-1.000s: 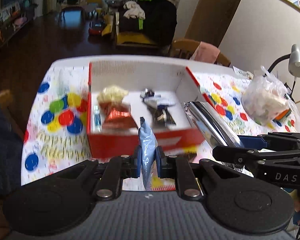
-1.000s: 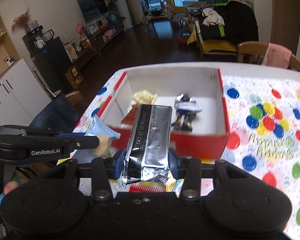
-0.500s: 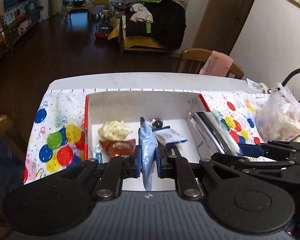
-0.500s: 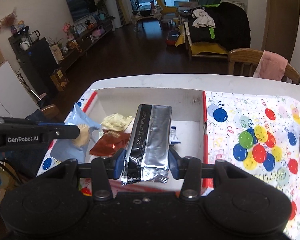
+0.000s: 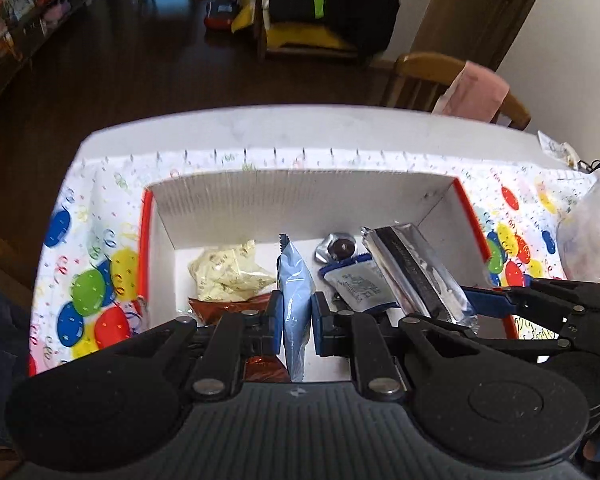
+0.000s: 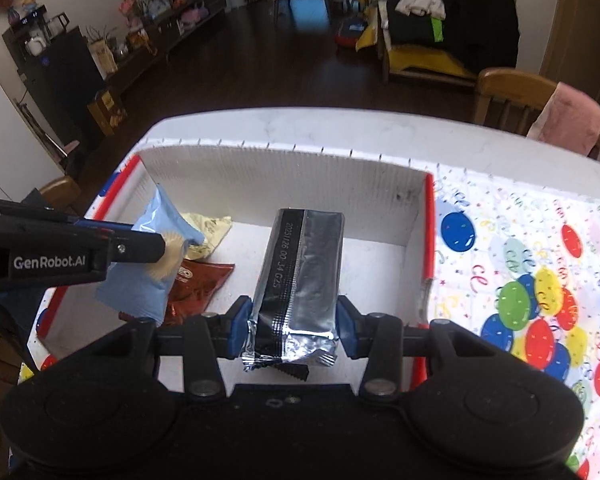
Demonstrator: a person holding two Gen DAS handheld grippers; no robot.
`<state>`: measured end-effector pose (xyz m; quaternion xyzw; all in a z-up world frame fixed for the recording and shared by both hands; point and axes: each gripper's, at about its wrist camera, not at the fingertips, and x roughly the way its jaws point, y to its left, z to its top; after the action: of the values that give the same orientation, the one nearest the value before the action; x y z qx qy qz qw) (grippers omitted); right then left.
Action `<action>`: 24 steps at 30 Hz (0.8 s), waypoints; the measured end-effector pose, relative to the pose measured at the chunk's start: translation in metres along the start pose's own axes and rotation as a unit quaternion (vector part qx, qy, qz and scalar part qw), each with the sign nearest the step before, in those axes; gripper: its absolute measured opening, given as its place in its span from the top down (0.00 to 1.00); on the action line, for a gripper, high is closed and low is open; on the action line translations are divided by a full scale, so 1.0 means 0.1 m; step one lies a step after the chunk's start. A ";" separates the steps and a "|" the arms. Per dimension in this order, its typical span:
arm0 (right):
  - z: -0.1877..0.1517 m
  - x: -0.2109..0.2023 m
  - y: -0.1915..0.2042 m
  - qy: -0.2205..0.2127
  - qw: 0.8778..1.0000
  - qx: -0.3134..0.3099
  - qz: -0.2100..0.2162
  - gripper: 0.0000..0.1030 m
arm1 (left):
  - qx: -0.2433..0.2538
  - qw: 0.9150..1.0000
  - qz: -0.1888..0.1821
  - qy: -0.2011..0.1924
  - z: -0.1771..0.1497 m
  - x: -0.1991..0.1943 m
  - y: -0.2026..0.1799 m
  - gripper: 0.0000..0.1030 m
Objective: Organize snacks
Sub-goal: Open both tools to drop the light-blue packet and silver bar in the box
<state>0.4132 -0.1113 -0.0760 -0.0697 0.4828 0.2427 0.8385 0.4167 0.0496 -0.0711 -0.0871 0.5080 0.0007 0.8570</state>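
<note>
Two snack packs held over the red-and-white box [image 6: 428, 216]

The left tool [image 5: 296, 318] pinches a thin blue packet [image 5: 296, 292] edge-on; the right tool [image 6: 294, 320] clamps a silver foil pack [image 6: 304, 264] near its crimped end. Both likely light, crinkly and slippery (foil dents easily), so grip the flat sides. Yellow pouch [image 5: 228, 270] and red wrapper [image 6: 198, 280] lie inside the corrugated box on the balloon-print desk [image 6: 540, 264].

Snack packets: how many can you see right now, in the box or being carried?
6. In the box: yellow packet, red-brown packet, dark round-ended packet, white packet. Held above it: blue packet by left gripper, silver packet by right gripper. Others may be hidden.
</note>
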 end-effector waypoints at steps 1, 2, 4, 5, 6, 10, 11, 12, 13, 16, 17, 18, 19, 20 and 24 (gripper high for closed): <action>0.02 0.05 -0.01 0.006 1.000 -0.001 -0.001 0.58 | -0.001 1.000 0.002 0.006 0.01 0.05 0.00 0.86; 0.03 0.10 -0.01 0.011 1.000 0.000 -0.002 0.58 | -0.001 1.000 0.002 0.011 0.03 0.10 0.00 0.86; 0.05 0.19 -0.02 0.023 1.000 0.002 0.000 0.58 | 0.000 1.000 -0.001 0.027 0.05 0.20 0.00 0.86; 0.06 0.22 -0.01 0.027 1.000 0.001 0.000 0.58 | 0.001 0.999 0.003 0.032 0.06 0.24 0.00 0.86; 0.06 0.26 -0.02 0.030 1.000 -0.002 0.000 0.58 | 0.004 0.999 0.005 0.038 0.07 0.28 -0.01 0.86; 0.06 0.35 0.04 0.043 0.999 -0.015 0.000 0.58 | 0.015 0.998 0.011 0.063 0.08 0.43 -0.04 0.86; 0.06 0.37 0.05 0.046 0.999 -0.018 -0.002 0.58 | 0.019 0.998 0.011 0.066 0.07 0.45 -0.05 0.86; 0.07 0.38 0.07 0.049 0.999 -0.019 -0.002 0.58 | 0.024 0.997 0.012 0.069 0.07 0.48 -0.06 0.86; 0.07 0.38 0.08 0.051 0.999 -0.020 -0.002 0.58 | 0.026 0.997 0.013 0.071 0.07 0.49 -0.06 0.86; 0.09 0.39 0.08 0.052 0.998 -0.023 -0.001 0.57 | 0.027 0.996 0.012 0.079 0.08 0.54 -0.07 0.86; 0.10 0.40 0.06 0.052 0.998 -0.023 -0.001 0.57 | 0.029 0.996 0.013 0.082 0.08 0.56 -0.08 0.86; 0.10 0.41 0.06 0.053 0.998 -0.024 0.000 0.57 | 0.029 0.996 0.013 0.084 0.07 0.57 -0.08 0.86; 0.10 0.40 0.06 0.053 0.998 -0.026 -0.002 0.56 | 0.029 0.996 0.011 0.085 0.08 0.57 -0.07 0.86; 0.09 0.39 0.06 0.052 0.998 -0.027 -0.003 0.56 | 0.029 0.996 0.010 0.085 0.08 0.57 -0.06 0.86; 0.09 0.38 0.04 0.052 0.998 -0.023 0.002 0.55 | 0.024 0.996 0.007 0.085 0.07 0.56 -0.04 0.86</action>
<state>0.4335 -0.0918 -0.1026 -0.1012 0.5204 0.2513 0.8098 0.4506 0.0419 -0.1162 -0.0624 0.5791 -0.0129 0.8128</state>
